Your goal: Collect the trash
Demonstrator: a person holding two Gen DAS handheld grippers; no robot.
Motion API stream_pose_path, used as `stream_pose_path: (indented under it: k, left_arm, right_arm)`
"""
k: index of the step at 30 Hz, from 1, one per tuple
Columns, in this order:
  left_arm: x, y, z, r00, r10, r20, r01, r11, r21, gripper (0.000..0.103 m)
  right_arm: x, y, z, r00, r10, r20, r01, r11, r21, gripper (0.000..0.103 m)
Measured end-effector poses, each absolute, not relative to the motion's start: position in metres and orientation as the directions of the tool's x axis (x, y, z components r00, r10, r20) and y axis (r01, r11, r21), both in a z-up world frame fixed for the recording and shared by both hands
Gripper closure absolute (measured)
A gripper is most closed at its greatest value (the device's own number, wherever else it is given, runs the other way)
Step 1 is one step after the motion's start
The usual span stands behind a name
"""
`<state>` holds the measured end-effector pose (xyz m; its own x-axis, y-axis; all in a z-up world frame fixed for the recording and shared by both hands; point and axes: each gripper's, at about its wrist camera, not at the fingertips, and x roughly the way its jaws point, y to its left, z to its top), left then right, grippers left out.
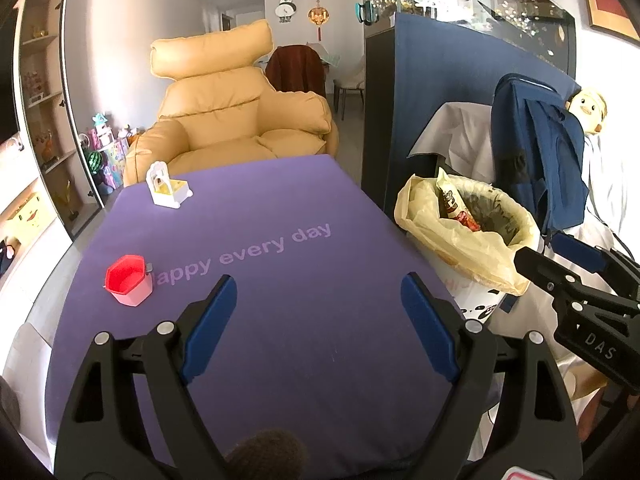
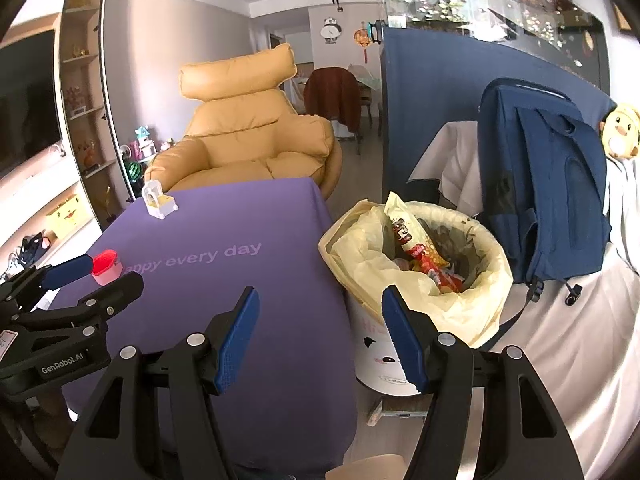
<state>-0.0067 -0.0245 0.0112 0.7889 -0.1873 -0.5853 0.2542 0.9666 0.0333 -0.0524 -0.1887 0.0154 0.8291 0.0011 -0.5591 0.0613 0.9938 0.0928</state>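
Both tongs, left (image 1: pixel 316 320) and right (image 2: pixel 320 332), gaped empty; the red cup (image 1: pixel 128 280) sat ahead-left on the desk (image 1: pixel 280 216), nearer the left.

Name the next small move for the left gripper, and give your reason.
Probably reach the open, empty left gripper forward-left toward the red cup. It stands on the purple tablecloth, while wrappers already fill the lined bin; whether it counts as trash is uncertain.

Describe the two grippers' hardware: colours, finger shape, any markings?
Both are black plastic frames with silver rivets. Left gripper and right gripper each carry two flat blue finger pads, ribbed, with a saw-tooth edge. Markings: "GenRobot.AI" on the left's side, "DAS" on the right's. No cables visible.
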Motion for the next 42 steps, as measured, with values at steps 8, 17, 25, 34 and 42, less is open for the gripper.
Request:
stream_pose_path:
  k: [8, 17, 25, 34, 42]
  left_arm:
    - [-0.0071, -0.0250, 0.0120, 0.790, -0.187, -0.584, 0.254, 0.967, 0.034, 0.023]
    - [-0.0070, -0.0260, 0.0131, 0.791, -0.187, -0.582, 0.253, 0.967, 0.033, 0.023]
    - [-0.0077, -0.0269, 0.0138, 0.793, -0.188, -0.579, 0.252, 0.967, 0.031, 0.023]
    - [-0.0083, -0.0278, 0.0142, 0.793, -0.189, -0.579, 0.253, 0.967, 0.031, 0.023]
    - [-0.0092, -0.0289, 0.0142, 0.793, -0.189, -0.579, 0.252, 0.967, 0.031, 0.023]
  right_arm:
    - [-0.0528, -0.1867, 0.0166, 0.832, 0.005, -0.555, 0.055, 0.994, 0.092, 0.043]
    - [-0.0534, -0.1887, 0.0182, 0.834, 0.000, -0.551, 0.063, 0.993, 0.097, 0.043]
    - [-0.0540, -0.1888, 0.0188, 0.835, -0.004, -0.550, 0.066, 0.993, 0.093, 0.043]
    - [-0.0541, -0.1890, 0.0190, 0.835, -0.004, -0.550, 0.066, 0.993, 0.094, 0.043]
    - [-0.0542, -0.1901, 0.0187, 0.834, -0.001, -0.551, 0.065, 0.993, 0.096, 0.043]
